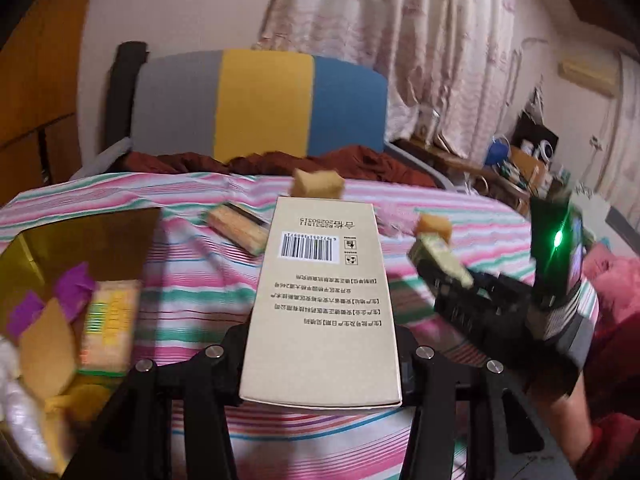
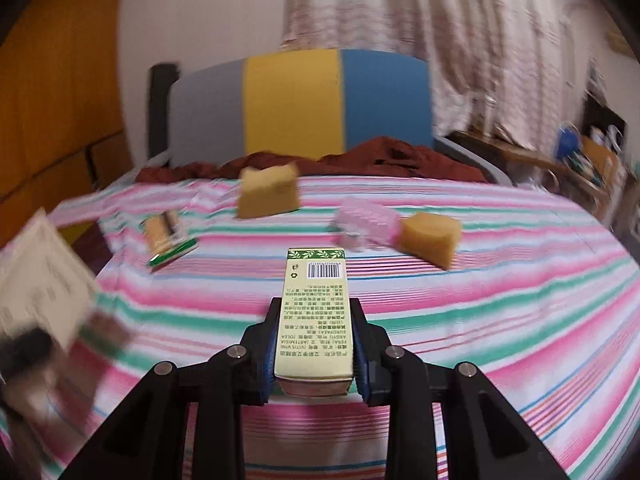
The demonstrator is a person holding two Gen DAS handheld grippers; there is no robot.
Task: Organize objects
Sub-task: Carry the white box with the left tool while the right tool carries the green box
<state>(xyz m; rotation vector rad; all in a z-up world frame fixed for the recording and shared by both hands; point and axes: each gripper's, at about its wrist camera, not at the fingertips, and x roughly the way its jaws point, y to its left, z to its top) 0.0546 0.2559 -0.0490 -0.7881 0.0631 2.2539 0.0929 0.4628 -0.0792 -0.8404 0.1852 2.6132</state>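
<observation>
Fingers of the left gripper [image 1: 320, 360] pinch a tall beige carton [image 1: 320, 300] by its long sides, barcode face up, the carton reaching forward over the striped bedspread [image 1: 192, 280]. In the right wrist view the right gripper [image 2: 314, 344] is clamped on a slim pale-green box [image 2: 314, 320] with a leafy green band at its far end; blue pads press against both of its long sides. The left view also shows that right gripper [image 1: 436, 264] off to the right, with the green box sticking out of it and a green light glowing on the unit behind it.

Just left of the left gripper sits an open cardboard box [image 1: 80, 240] on the bedspread, holding purple scraps, a blurred yellowish packet and some white material.

Farther out on the bedspread, in the right wrist view, lie a small packet with a green edge [image 2: 166, 240] to the left, a yellow sponge block [image 2: 270, 194] near the middle, a pink translucent item [image 2: 366, 222] and, touching it on the right, a second yellow sponge [image 2: 430, 240]. All are well apart from both grippers.

Beyond them a dark red cloth [image 2: 360, 160] lies bunched at the far edge of the bed, against a headboard [image 2: 296, 100] panelled grey, yellow and blue. A patterned curtain [image 2: 400, 20] hangs behind, and a cluttered side table [image 1: 520, 160] stands at the far right.
</observation>
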